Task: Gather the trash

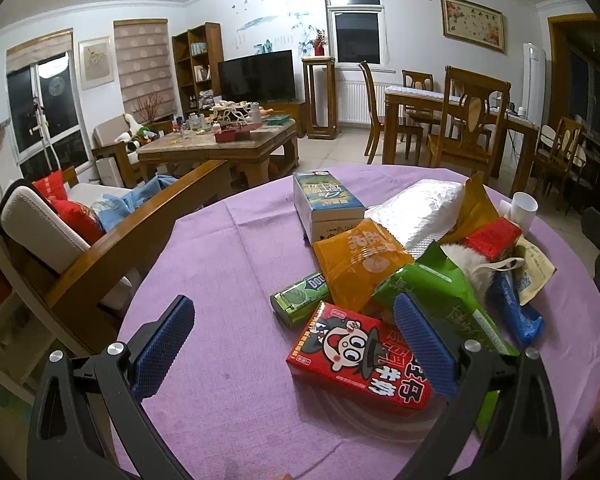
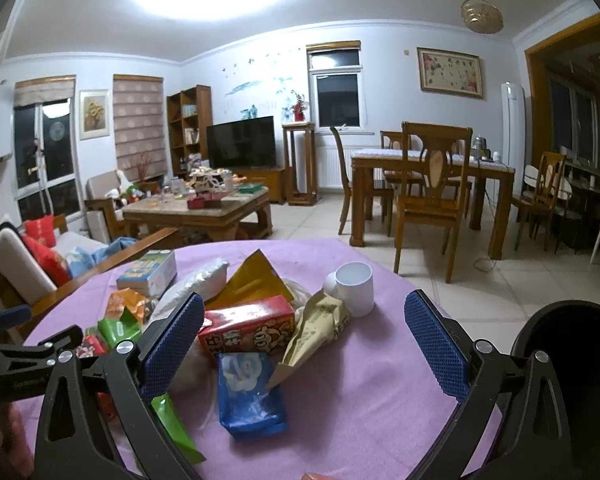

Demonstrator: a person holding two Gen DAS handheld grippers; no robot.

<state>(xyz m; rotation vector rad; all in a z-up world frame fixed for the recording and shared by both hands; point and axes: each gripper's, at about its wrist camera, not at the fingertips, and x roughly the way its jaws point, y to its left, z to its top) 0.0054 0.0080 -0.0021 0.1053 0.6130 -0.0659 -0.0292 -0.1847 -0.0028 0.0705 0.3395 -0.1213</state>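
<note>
Spread wide, both the left gripper (image 1: 294, 346) and right gripper (image 2: 304, 344) are held empty over trash (image 1: 400, 264), perhaps wrappers, mid-frame.

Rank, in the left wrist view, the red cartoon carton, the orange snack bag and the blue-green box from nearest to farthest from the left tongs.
1. Red cartoon carton, between the open left tongs.
2. Orange snack bag, mid-pile behind it.
3. Blue-green box, at the pile's far edge.

wrist views, close, sharing table (image 1: 228, 240)
</note>
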